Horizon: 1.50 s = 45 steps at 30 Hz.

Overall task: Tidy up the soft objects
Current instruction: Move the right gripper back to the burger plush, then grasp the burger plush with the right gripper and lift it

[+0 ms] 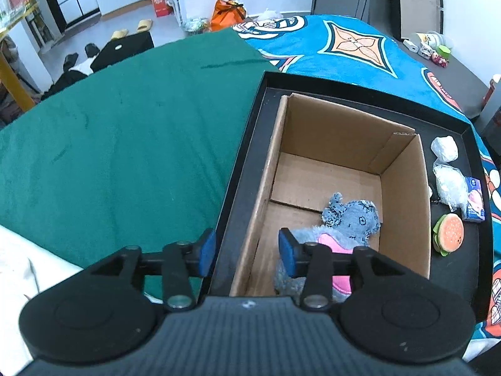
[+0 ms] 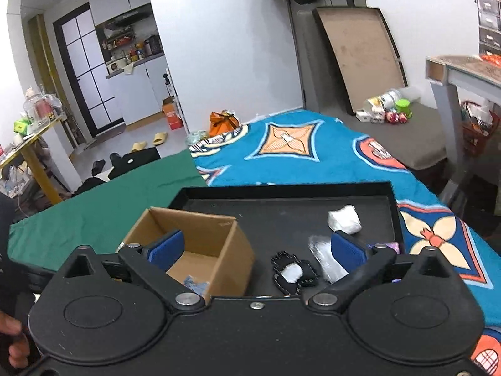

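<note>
Plush toy [image 1: 350,219], grey-blue with pink, lies inside the cardboard box [image 1: 404,194] on the black tray [image 1: 238,169]. Left gripper [image 1: 247,252] fingers hang parted above the box, empty; right gripper [image 2: 256,247] fingers spread wide beside the box.

- we see the box [image 1: 350,169] open on top, its far half bare; a grey plush [image 1: 350,219] fills the near corner.
- the tray [image 2: 281,216] floor between box and white wad [image 2: 343,219] lies free.
- a black toy [image 2: 294,273] and bags [image 1: 451,185] crowd the tray's right strip.
- green cloth [image 1: 125,131] left of the tray is open.
</note>
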Tool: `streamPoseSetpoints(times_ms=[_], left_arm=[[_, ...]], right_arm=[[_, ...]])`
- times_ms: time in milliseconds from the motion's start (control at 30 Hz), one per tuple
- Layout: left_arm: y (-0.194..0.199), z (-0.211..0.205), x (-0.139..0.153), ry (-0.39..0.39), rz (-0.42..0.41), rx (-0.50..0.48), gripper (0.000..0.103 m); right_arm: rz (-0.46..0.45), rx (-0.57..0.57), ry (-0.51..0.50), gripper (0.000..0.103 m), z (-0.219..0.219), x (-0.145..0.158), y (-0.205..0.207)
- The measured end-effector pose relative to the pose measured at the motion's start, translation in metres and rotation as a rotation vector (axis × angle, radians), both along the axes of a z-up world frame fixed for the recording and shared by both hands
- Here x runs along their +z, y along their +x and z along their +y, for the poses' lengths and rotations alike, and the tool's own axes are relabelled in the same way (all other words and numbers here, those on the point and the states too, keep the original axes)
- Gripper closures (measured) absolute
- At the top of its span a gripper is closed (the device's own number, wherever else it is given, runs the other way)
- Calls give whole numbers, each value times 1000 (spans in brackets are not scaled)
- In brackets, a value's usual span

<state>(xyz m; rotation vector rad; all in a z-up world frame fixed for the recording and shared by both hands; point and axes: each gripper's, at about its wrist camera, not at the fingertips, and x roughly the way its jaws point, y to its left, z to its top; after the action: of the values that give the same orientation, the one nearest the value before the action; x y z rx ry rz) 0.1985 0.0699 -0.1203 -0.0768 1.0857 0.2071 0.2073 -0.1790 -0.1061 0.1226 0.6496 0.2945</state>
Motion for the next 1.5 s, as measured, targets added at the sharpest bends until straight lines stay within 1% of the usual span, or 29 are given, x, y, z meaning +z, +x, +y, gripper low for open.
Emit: streamPoseSetpoints(times_ms=[67, 133, 233, 333, 533, 633, 700, 800, 933, 1033, 1167, 1333, 1433, 1467, 1500], left_arm=[[-1, -1, 2, 8, -13, 0, 57], [-1, -3, 4, 12, -22, -6, 51], [-1, -6, 5, 34, -27, -13, 48], [0, -11, 5, 47, -22, -31, 47], [3, -21, 1, 107, -1, -51, 47], [3, -24, 0, 126, 4, -59, 47], [3, -26, 0, 143, 6, -60, 47], [6, -29, -1, 157, 12, -63, 47], [8, -36, -5, 184, 29, -78, 47], [11, -41, -9, 208, 47, -83, 47], [12, -46, -11, 234, 62, -87, 47], [16, -50, -12, 255, 77, -90, 47], [17, -53, -14, 270, 86, -94, 47], [17, -54, -14, 275, 88, -96, 47], [17, -55, -15, 280, 89, -98, 47]], right_arm=[[14, -4, 5, 2, -6, -5, -1], [25, -6, -4, 2, -11, -11, -2], [48, -2, -11, 2, -18, -22, -2], [79, -8, 8, 2, -26, -35, -1], [120, -30, 32, 4, -40, -61, 3], [156, -41, 40, 9, -44, -73, 5], [186, -60, 46, 14, -46, -80, 7], [223, -79, 53, 18, -49, -90, 10], [239, -89, 19, 20, -48, -98, 14], [265, -87, 22, 22, -48, -105, 20], [298, -87, -3, 22, -45, -115, 25], [313, -87, -27, 25, -42, -120, 26], [320, -84, -35, 33, -40, -123, 29], [325, -84, -39, 41, -40, -124, 30], [331, -81, -40, 51, -40, -126, 30]])
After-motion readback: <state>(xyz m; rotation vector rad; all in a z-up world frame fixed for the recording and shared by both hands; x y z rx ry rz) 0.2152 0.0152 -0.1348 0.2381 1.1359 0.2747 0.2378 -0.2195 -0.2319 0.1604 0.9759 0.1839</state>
